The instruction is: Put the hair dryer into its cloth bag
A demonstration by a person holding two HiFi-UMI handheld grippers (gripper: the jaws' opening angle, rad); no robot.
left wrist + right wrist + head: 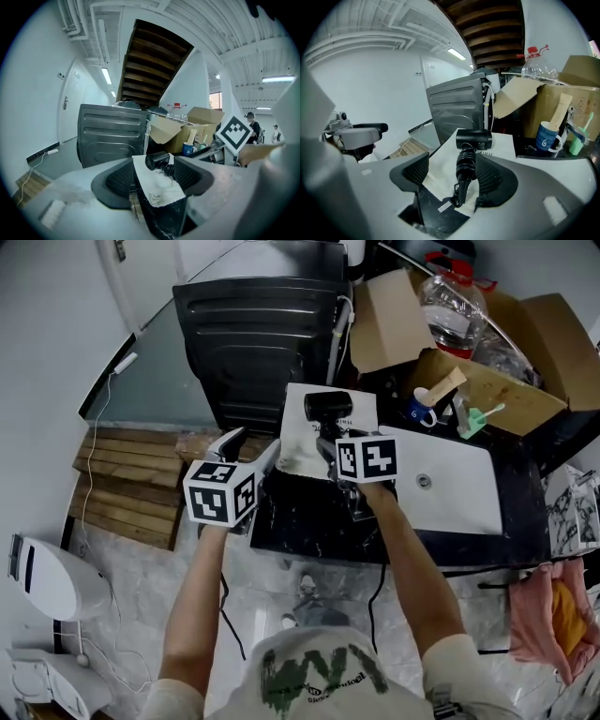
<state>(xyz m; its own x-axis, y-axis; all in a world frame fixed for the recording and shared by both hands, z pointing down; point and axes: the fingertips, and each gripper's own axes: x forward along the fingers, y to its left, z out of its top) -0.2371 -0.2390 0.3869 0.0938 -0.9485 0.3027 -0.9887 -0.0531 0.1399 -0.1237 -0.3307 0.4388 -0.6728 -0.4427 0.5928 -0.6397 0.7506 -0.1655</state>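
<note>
The black hair dryer [328, 407] lies on its white cloth bag [302, 448], which is spread flat on the black marble counter [300, 521]. My right gripper [330, 454] is open just in front of it. In the right gripper view the cord-wrapped handle [466, 165] sits between the pads, close to the right one, with the dryer head [474, 139] beyond the tips. My left gripper [253, 444] is open at the bag's left corner. In the left gripper view the bag [157, 187] lies between the pads and the hair dryer [159, 161] rests farther back.
A dark grey appliance [258, 334] stands behind the counter. Open cardboard boxes [487, 381], a plastic bottle [450, 310] and a blue mug [419, 407] crowd the back right. A white sink [450, 484] sits right of the bag. Wooden slats [127, 484] lie on the floor at left.
</note>
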